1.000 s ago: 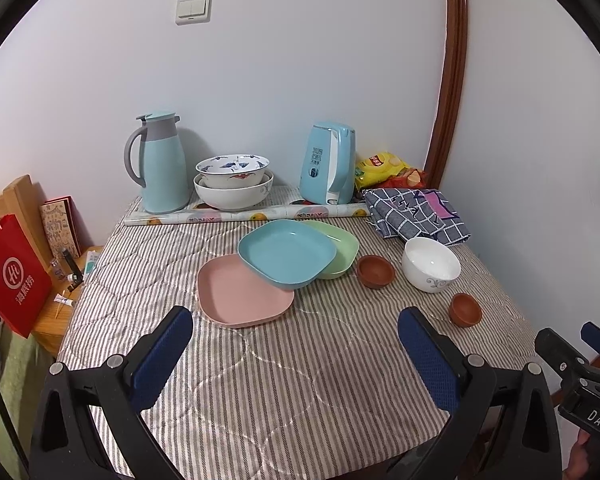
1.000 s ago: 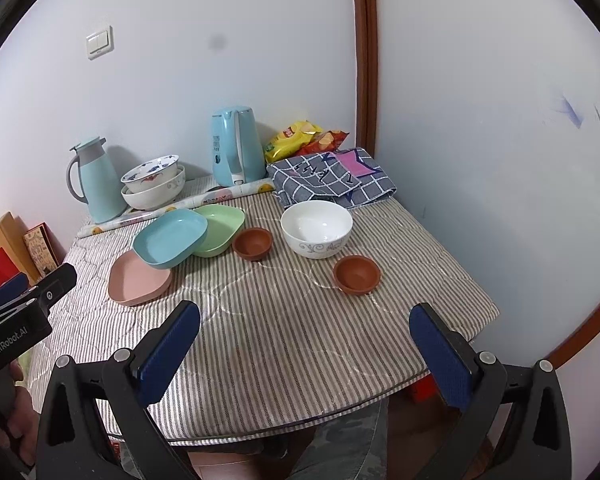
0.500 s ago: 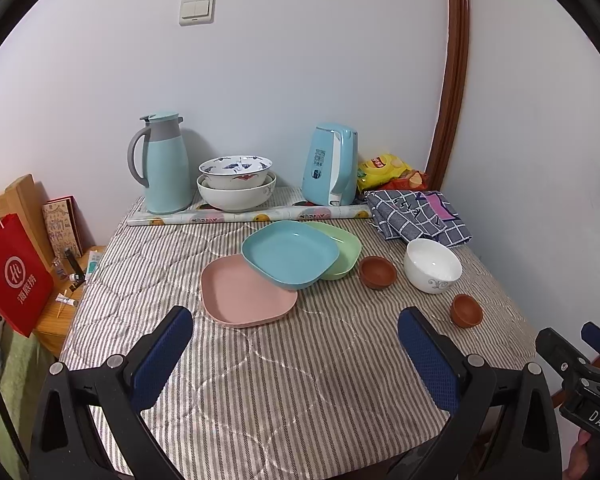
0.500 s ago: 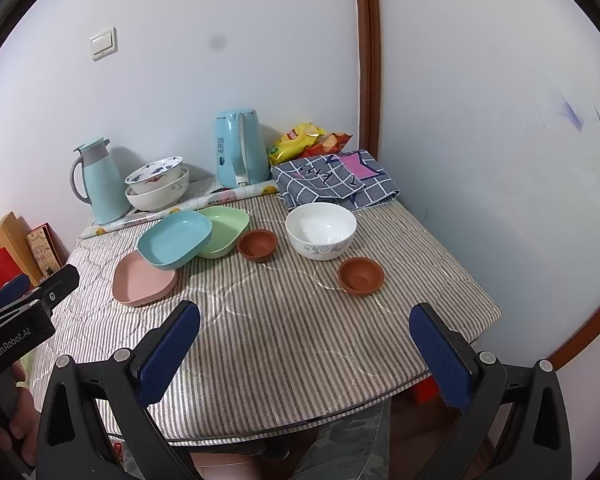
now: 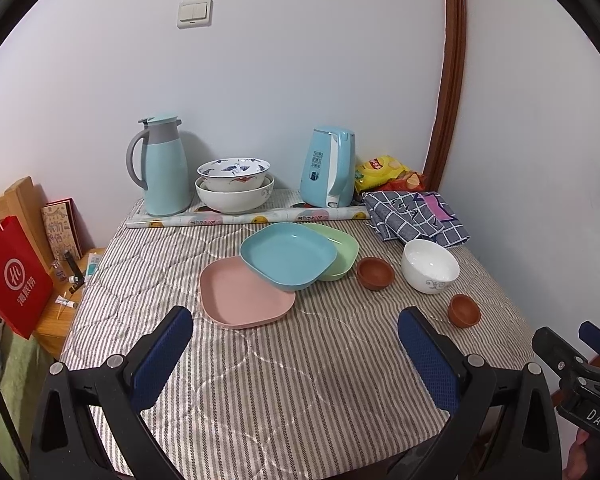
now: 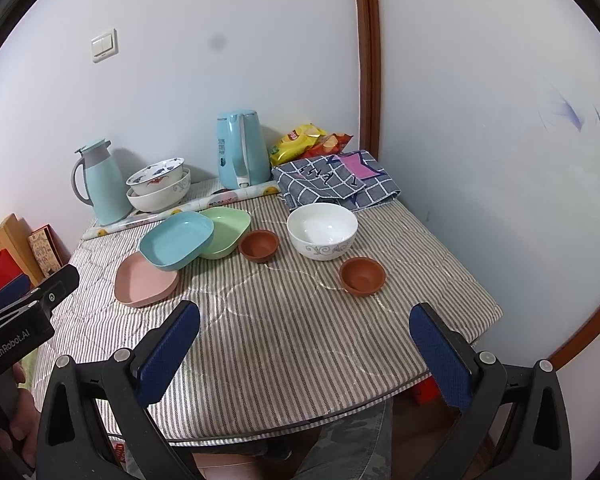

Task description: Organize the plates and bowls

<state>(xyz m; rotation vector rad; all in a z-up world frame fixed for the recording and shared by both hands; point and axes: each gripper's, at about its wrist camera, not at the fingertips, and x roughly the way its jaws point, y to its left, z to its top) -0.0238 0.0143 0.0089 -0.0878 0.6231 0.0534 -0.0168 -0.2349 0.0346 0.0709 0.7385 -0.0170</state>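
Left gripper (image 5: 296,344): spread wide, empty.
Right gripper (image 6: 304,340): spread wide, empty.
Plates (image 5: 288,256): overlapping mid-table; white bowl (image 6: 322,230) right.
Left view only: red bag (image 5: 14,280), logo perhaps Chinese.
Right view only: "GenRobot.AI".

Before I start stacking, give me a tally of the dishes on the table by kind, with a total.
Square plates: 3 (pink plate, blue plate, green plate)
Small brown bowls: 2 (one beside the green plate, one nearer the table edge)
White bowl: 1
Patterned bowls, nested at the back: 2 (upper, lower)
Total: 8
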